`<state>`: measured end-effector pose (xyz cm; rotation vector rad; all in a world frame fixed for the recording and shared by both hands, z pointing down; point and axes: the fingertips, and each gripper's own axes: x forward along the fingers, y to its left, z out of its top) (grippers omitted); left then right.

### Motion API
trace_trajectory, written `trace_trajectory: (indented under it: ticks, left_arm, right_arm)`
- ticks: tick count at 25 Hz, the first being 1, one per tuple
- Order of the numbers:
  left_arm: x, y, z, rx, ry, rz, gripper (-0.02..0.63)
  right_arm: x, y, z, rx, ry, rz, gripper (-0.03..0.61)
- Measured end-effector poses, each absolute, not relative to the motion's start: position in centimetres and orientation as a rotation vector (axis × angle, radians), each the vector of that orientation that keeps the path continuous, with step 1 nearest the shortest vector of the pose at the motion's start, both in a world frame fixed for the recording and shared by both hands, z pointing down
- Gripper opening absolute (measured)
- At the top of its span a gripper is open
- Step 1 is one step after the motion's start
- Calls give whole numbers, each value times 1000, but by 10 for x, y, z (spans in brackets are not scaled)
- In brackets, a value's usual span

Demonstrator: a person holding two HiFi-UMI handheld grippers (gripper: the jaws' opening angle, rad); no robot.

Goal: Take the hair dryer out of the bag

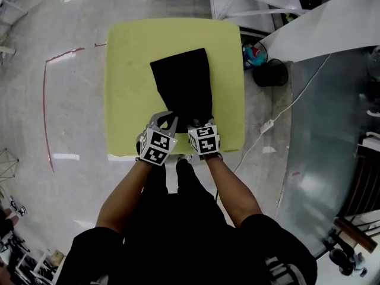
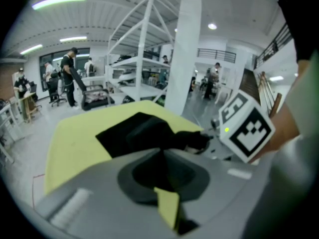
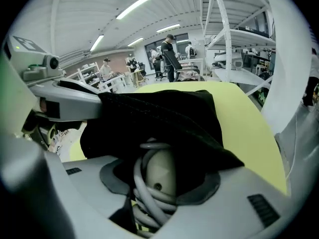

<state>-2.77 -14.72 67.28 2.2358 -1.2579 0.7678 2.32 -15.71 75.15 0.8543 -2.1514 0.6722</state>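
The bag [image 1: 183, 85] is black fabric. It lies lengthwise on the yellow-green counter [image 1: 127, 70], broader at its far end and gathered narrower at its near end, close to the counter's front edge. At that near mouth the hair dryer [image 3: 159, 172] shows: a pale, rounded body, partly under the black fabric, with its grey cord [image 3: 138, 192] coiled round it.

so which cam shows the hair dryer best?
Right gripper view: the hair dryer, pale with cord wound round it, shows at the bag mouth. Head and left gripper views show only the black bag.
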Motion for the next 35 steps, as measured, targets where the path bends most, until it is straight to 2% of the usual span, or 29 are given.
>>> trace_trajectory:
  ticks: [20, 27, 35]
  left_arm:
    - [-36, -156, 646, 2244, -1348, 769, 20]
    - [-42, -156, 644, 2225, -1336, 790, 20]
    - [-46, -149, 654, 2180, -1258, 637, 23]
  right_arm:
    - [63, -80, 689, 650, -2255, 664, 206]
    - [67, -42, 665, 378, -2386, 678, 206]
    - [80, -12, 603, 162, -2599, 835, 206]
